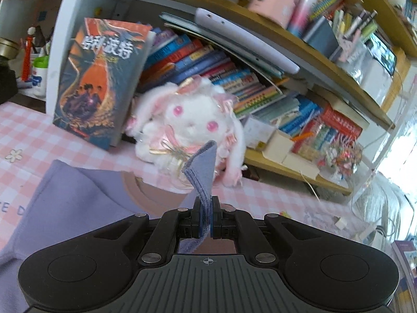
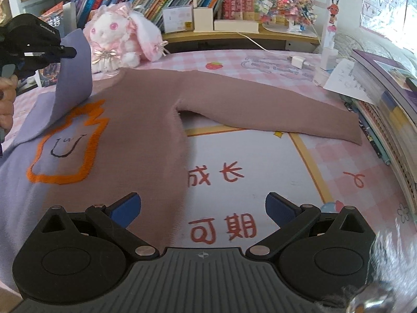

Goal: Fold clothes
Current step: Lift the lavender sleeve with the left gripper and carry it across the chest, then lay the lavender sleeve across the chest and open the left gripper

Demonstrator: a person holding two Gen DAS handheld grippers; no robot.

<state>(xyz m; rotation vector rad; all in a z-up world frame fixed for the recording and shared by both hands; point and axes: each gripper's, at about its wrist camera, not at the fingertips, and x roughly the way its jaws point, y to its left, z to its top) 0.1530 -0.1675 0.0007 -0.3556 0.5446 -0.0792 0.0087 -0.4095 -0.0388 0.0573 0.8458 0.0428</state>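
Note:
A two-tone sweater point(image 2: 125, 140), lilac on one half and mauve-brown on the other, lies flat on the pink checked table mat point(image 2: 338, 161), an orange-outlined figure on its chest. Its mauve sleeve point(image 2: 273, 104) stretches out to the right. My left gripper point(image 1: 207, 208) is shut on the cuff of the lilac sleeve point(image 1: 202, 167), which stands up between the pads. In the right wrist view the left gripper point(image 2: 70, 50) holds that lilac sleeve point(image 2: 75, 78) raised over the sweater's left shoulder. My right gripper point(image 2: 203, 208) hovers open above the sweater's right edge, nothing between its fingers.
A white and pink plush rabbit point(image 2: 117, 34) sits at the back of the mat, beside a leaning book point(image 1: 101, 78). Shelves packed with books point(image 1: 234, 78) run behind. A book stack point(image 2: 385, 120) and a white charger point(image 2: 299, 61) occupy the right side. A person's hand point(image 2: 6, 99) shows at left.

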